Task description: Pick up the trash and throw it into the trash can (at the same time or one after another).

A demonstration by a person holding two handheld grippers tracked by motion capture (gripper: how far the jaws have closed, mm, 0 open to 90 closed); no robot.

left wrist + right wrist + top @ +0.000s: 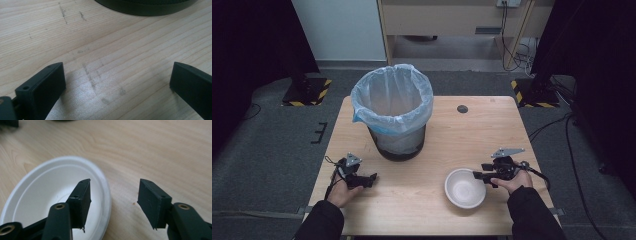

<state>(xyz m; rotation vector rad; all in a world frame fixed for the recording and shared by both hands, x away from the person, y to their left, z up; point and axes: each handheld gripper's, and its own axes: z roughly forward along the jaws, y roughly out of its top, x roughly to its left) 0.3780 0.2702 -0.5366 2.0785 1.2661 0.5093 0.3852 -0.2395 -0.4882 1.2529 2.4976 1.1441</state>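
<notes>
A white bowl (465, 188) sits empty on the wooden table (412, 210) at the front right. My right gripper (478, 175) is at the bowl's right rim. In the right gripper view its jaws straddle that rim: one pad hangs inside the bowl (50, 190), the other over bare wood outside it, and a gap shows between pads and rim, so the gripper (113, 192) is open. My left gripper (371, 179) rests low over the table at the front left. Its jaws stand wide apart in the left gripper view (117, 75), with only wood grain between them.
A dark waste bin (393, 112) lined with a pale plastic bag stands at the table's back centre; its base (145, 6) shows ahead of the left gripper. A small round dark grommet (462, 108) is set in the tabletop at the back right.
</notes>
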